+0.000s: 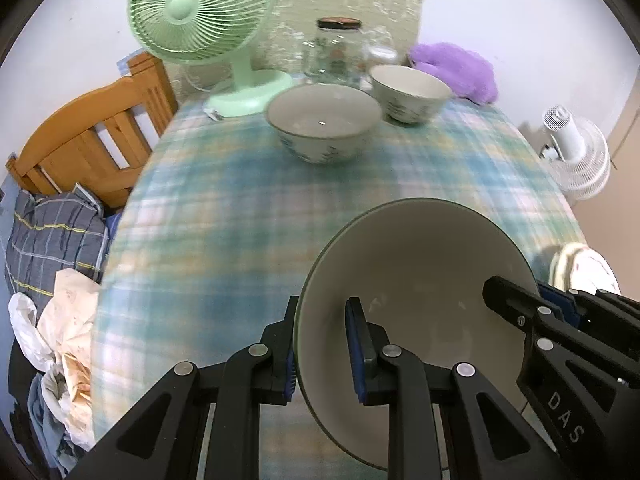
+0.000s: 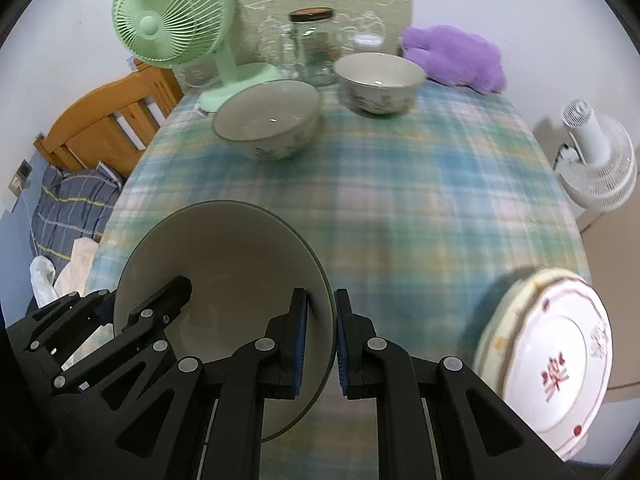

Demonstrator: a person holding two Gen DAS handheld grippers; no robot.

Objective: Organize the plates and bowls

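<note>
A large grey-rimmed bowl (image 1: 420,264) (image 2: 224,256) hangs tilted above the plaid tablecloth (image 1: 240,208) (image 2: 420,200), held from both sides. My left gripper (image 1: 322,344) is shut on its left rim, one pad outside and one inside. My right gripper (image 2: 320,340) is shut on the opposite rim, and it also shows in the left wrist view (image 1: 532,304). Two smaller patterned bowls (image 1: 324,120) (image 1: 408,92) (image 2: 268,120) (image 2: 378,80) stand side by side at the far end. A stack of decorated plates (image 2: 552,340) (image 1: 576,268) lies at the near right edge.
A green desk fan (image 1: 200,12) (image 2: 168,16), a glass jar (image 1: 338,48) (image 2: 314,44) and a purple plush (image 1: 456,68) (image 2: 456,56) line the far edge. A wooden chair (image 1: 92,132) and bedding (image 1: 52,232) are at the left, a white fan (image 2: 596,160) at the right.
</note>
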